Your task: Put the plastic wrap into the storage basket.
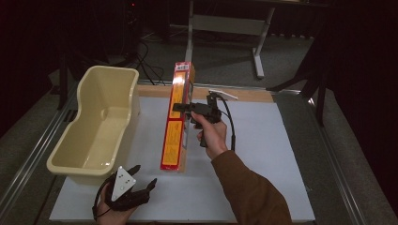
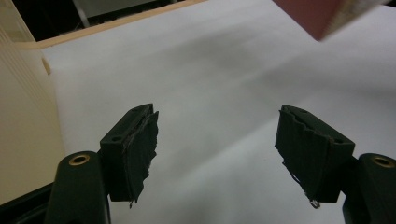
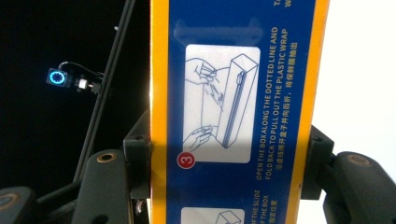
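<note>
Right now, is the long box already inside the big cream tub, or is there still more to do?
Not yet. Done: the right gripper has clamped its jaws on the long red-and-yellow cardboard box and holds it tilted above the white table sheet. In hand: carrying it. Left: the cream plastic tub beside it looks empty, so probably the box goes there next. The left gripper is open, holding nothing.

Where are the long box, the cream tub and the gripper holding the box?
long box (image 1: 174,124), high view, its yellow side face.
cream tub (image 1: 63,152), high view, its near left rim.
right gripper (image 3: 229,163), right gripper view, between its pads clamping the box.
</note>
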Demonstrator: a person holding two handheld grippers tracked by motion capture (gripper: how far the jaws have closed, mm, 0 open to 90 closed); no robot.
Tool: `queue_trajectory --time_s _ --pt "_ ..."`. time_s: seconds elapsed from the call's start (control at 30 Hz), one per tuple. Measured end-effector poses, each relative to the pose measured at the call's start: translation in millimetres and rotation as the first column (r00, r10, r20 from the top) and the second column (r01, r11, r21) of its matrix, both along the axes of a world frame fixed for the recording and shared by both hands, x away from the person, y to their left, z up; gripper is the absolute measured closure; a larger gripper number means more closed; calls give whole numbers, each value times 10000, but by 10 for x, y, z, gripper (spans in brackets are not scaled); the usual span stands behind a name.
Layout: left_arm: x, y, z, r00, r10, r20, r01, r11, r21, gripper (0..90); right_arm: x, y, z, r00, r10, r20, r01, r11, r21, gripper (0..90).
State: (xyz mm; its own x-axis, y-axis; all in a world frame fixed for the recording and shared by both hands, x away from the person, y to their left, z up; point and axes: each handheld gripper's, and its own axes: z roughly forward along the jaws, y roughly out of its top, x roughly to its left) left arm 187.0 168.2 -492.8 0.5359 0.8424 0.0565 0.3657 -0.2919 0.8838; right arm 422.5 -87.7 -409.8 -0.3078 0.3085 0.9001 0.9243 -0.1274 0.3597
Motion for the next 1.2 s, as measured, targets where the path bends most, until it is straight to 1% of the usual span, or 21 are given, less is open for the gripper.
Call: queue_trajectory --time_s 0.17,0.3,0.47,0.5,0.57,0.7,0.8,0.9,1.0,1.2 --pt "-9 0 -2 10000 -45 1 45 10000 -65 291 82 142 46 10000 30 -59 -30 10000 5 392" --pt "-3 7 -1 10000 -36 -3 36 9998 -184 291 117 273 64 9999 3 -158 -1 10000 96 392" --pt "1 0 -3 9999 -92 43 93 9998 -193 291 147 427 84 9998 -2 -194 7 9997 239 392" --pt "3 -5 -5 9999 -104 30 105 9997 -216 291 157 464 93 9998 -4 -178 7 9999 165 392" --pt "3 -13 -6 9999 -159 18 159 9997 -173 290 169 520 112 9999 -16 -136 16 10000 53 392" --pt "-11 -21 -4 9998 -175 85 175 9998 -82 289 188 612 151 9999 81 -101 -80 9999 108 392" --pt "-17 -35 -5 9997 -186 151 185 9998 54 290 189 677 182 9999 167 9 -167 9999 -11 392" --pt "-21 -48 -6 9996 -218 163 216 9997 88 289 188 748 206 9996 271 21 -271 9996 40 392" --pt "-26 -55 -6 9995 -271 189 268 9995 156 289 198 800 223 9997 235 8 -235 9997 76 392" --pt "-24 -49 -7 9995 -255 201 252 9996 111 289 196 886 244 9996 263 -66 -261 9990 354 392"
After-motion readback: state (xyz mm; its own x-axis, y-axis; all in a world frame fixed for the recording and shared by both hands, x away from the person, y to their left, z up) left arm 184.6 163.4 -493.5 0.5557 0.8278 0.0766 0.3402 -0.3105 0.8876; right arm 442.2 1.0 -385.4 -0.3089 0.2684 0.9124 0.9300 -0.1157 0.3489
